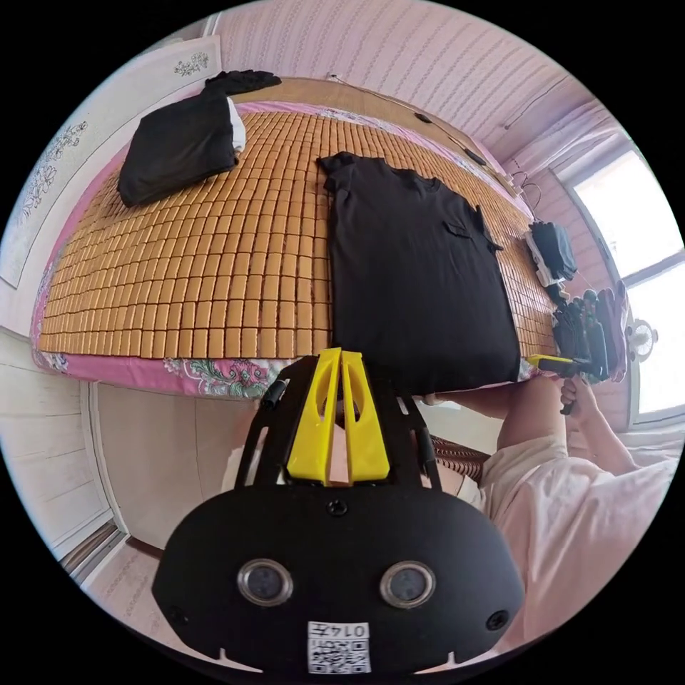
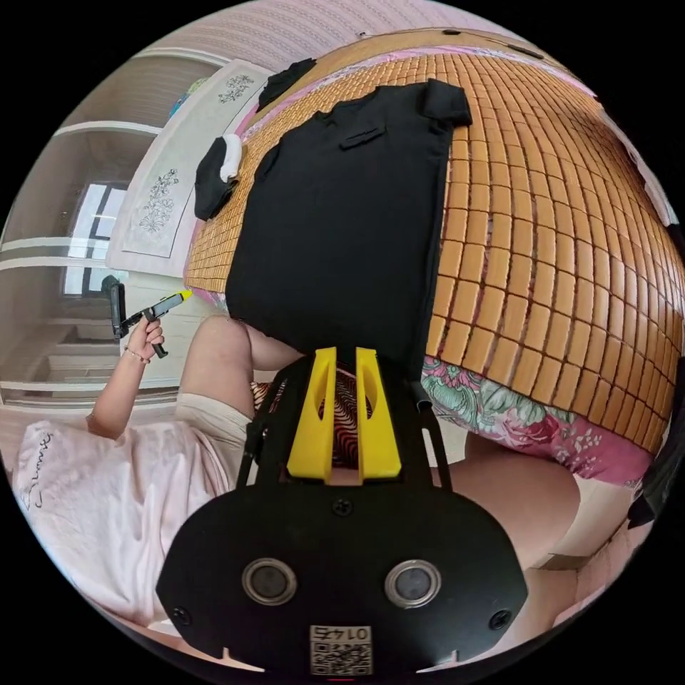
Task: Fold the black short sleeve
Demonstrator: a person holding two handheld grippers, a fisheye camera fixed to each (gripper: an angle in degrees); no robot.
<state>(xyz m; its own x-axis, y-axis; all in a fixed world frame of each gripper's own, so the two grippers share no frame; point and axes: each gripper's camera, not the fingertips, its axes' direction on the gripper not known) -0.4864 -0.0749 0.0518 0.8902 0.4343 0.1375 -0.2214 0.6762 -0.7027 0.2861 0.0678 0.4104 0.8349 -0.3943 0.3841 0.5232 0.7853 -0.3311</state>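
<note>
The black short sleeve (image 1: 417,271) lies spread flat, front up, on the bamboo mat (image 1: 214,278) that covers the bed, its hem hanging a little over the mat's near edge and its collar pointing toward the far side. It looks light, soft and limp, so it should drape and slide easily over the smooth mat tiles; the hem corners and the sleeve ends seem the best places to pinch. The left gripper (image 1: 341,357) hovers just off the mat's near edge beside the hem, its yellow jaws nearly closed with only a thin slit between them, holding nothing. The right gripper (image 2: 346,357) hangs over the hem with its jaws a narrow way apart, also empty. A folded dark pile (image 1: 178,146) sits at the mat's far corner, well apart from the shirt, and smaller dark things (image 1: 553,250) lie by the mat's other side. Bare mat lies open beside the shirt toward the folded pile, leaving room to fold across
</note>
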